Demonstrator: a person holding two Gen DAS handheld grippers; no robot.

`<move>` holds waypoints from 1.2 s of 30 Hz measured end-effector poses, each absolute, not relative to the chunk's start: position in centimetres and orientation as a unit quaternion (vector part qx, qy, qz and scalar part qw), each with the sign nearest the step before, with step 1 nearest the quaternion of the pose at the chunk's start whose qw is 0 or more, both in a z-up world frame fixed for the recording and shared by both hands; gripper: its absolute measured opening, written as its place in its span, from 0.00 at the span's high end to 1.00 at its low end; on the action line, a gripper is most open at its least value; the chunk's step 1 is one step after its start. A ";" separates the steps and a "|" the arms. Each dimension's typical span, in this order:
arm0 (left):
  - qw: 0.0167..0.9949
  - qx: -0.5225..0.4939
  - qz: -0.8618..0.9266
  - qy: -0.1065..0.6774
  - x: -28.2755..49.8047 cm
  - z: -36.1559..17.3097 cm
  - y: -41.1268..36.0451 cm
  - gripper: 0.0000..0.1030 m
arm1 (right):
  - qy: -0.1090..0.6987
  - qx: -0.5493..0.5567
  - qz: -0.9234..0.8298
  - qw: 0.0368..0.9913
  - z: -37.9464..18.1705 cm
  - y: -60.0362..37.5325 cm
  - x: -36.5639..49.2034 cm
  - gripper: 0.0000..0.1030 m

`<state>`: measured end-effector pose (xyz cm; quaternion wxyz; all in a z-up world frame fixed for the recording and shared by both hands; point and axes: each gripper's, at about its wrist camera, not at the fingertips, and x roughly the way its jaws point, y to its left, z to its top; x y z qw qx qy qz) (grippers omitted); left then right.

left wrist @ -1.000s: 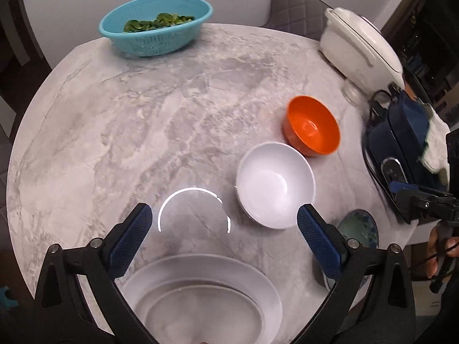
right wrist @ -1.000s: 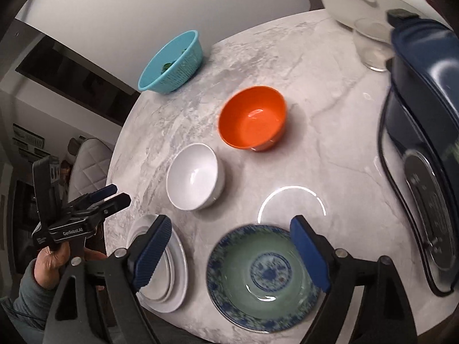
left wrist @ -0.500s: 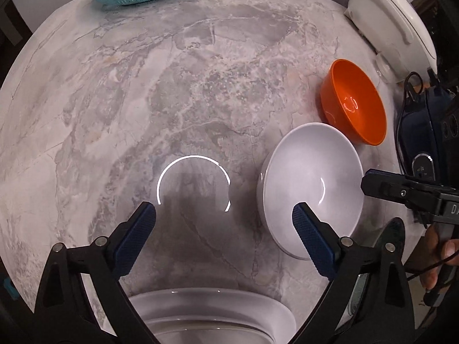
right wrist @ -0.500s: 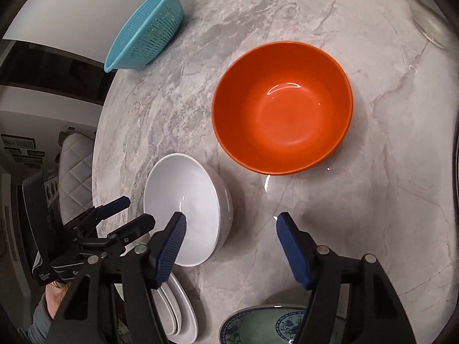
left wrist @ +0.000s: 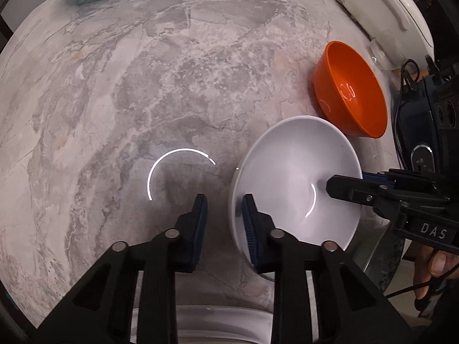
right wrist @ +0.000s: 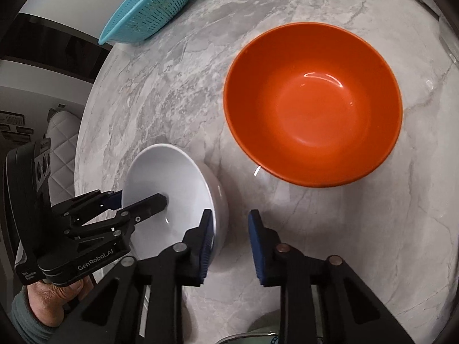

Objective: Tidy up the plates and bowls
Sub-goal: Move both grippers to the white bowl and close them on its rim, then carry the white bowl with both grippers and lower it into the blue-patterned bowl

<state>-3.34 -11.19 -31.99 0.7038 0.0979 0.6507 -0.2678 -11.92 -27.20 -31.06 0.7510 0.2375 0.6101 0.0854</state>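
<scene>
both tongs are closing on the white bowl (left wrist: 295, 177) on the table (left wrist: 143, 86), left gripper (left wrist: 223, 203) and right gripper (right wrist: 229, 218) each straddling opposite rims; the pads seem barely seated, so lifting could tip it onto the orange bowl (right wrist: 312, 103).

We count two bowls, one white bowl (left wrist: 295, 177) and one orange bowl (right wrist: 312, 103); one teal colander (right wrist: 149, 8).
</scene>
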 end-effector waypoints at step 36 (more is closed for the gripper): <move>0.648 0.179 -0.397 0.625 -22.2 -27.2 -20.2 0.91 | 0.586 0.320 -0.016 0.744 -26.9 -34.9 -30.0 0.88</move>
